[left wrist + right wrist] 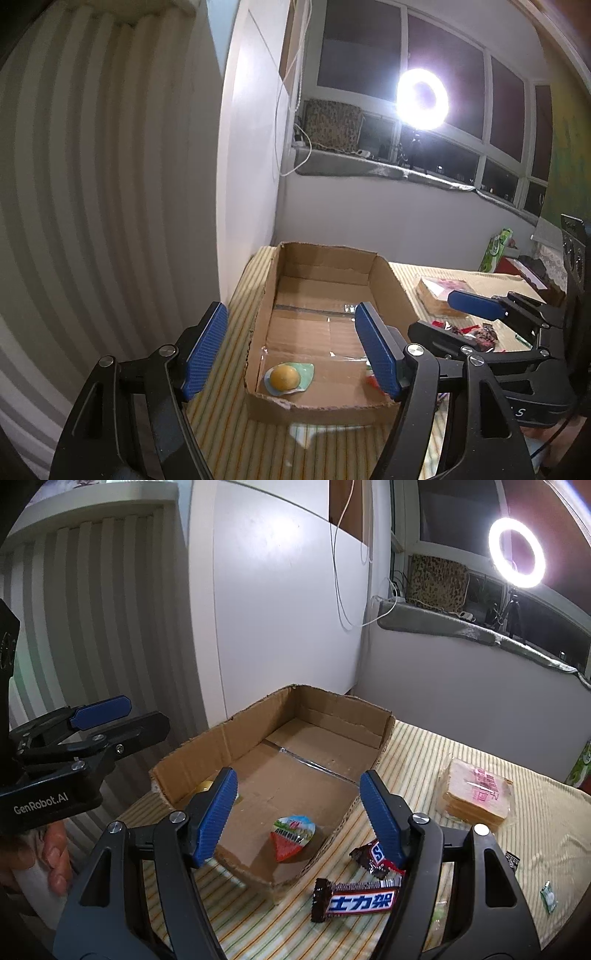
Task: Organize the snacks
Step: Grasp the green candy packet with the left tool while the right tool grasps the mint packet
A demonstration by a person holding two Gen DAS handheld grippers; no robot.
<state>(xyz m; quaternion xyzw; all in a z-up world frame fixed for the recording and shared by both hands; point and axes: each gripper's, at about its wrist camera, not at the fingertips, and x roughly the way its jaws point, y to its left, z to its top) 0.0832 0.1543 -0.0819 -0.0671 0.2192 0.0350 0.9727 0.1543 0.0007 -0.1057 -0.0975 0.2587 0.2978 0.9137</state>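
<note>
Cardboard box (pixel 258 775) wall hides yellow snack (pixel 204 785).

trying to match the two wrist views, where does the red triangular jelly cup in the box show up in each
Left wrist: red jelly cup only a sliver, near right corner of the cardboard box, mostly hidden behind a blue pad.
Right wrist: in full, lower centre, inside the box's near end.
Shared landmark: ring light.

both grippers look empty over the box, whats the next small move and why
Probably swing the right gripper toward the chocolate bar on the striped cloth beside the cardboard box and close on it. Both grippers are open and hold nothing, the box has only the jelly cup and the round yellow snack in it, and that bar lies nearest the right fingers.
</note>
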